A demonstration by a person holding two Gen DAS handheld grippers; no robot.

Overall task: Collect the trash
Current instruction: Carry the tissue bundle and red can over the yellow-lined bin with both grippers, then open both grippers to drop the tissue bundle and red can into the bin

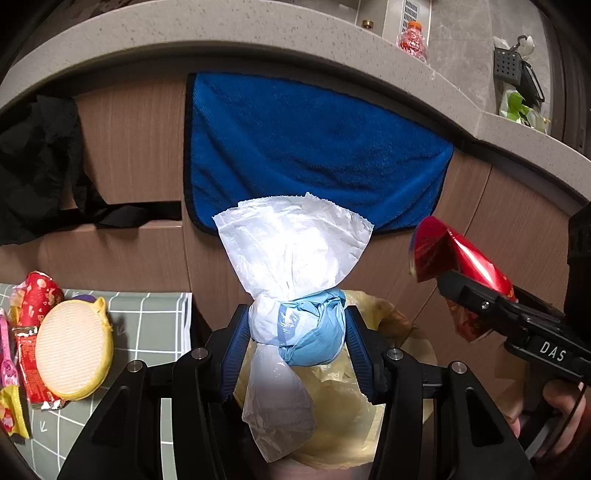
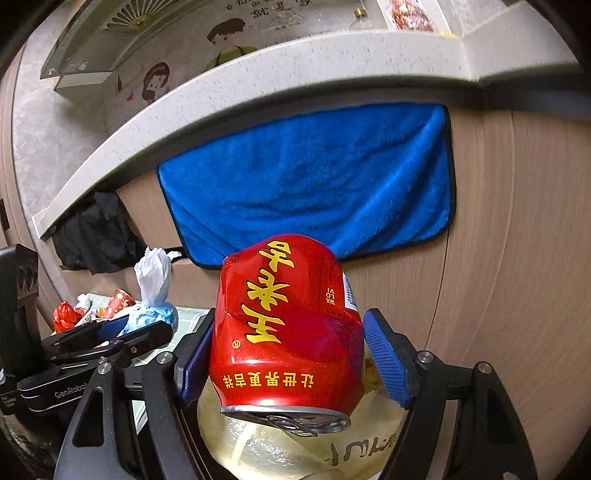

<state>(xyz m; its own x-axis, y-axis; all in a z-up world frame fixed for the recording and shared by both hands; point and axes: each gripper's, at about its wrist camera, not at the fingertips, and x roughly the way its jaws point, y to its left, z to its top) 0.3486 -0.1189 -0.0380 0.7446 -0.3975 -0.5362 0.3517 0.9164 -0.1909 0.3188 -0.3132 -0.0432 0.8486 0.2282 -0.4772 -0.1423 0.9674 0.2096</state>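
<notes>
Trash in hand: two pieces at once, a tied white bag bundle [image 1: 291, 295] with a blue wad in it on my left, a dented red can [image 2: 288, 328] on my right, both hanging over the yellow-lined bin [image 1: 347, 413].
Left of the bin: a green checked cloth [image 1: 147, 332] holds more litter, a red wrapper [image 1: 35, 332] and a round yellow sponge [image 1: 74, 350], so I judge the job is well short of done.
Left gripper [image 1: 295, 328]: its blue pads pinch the bundle on both sides at the waist, tail dangling toward the bin's mouth.
Above the bin: a blue towel [image 1: 314, 147] hangs on the cabinet front, under the counter edge [image 1: 221, 33]; a handy marker for centring.
Right gripper [image 2: 288, 354]: jaws spread wide, the can between them upside down, pull-tab end nearest the bin; the left pad touches it, the right pad seems to stand just off, so I can't swear how firm the grip is.
Step in hand: dropping both, I'd say.
How to do it well: bring each piece squarely over the liner's opening, ease the jaws apart, and let the light bundle go low so it doesn't drift past the rim.
Watch: the can may slip early and clip the liner's edge.
</notes>
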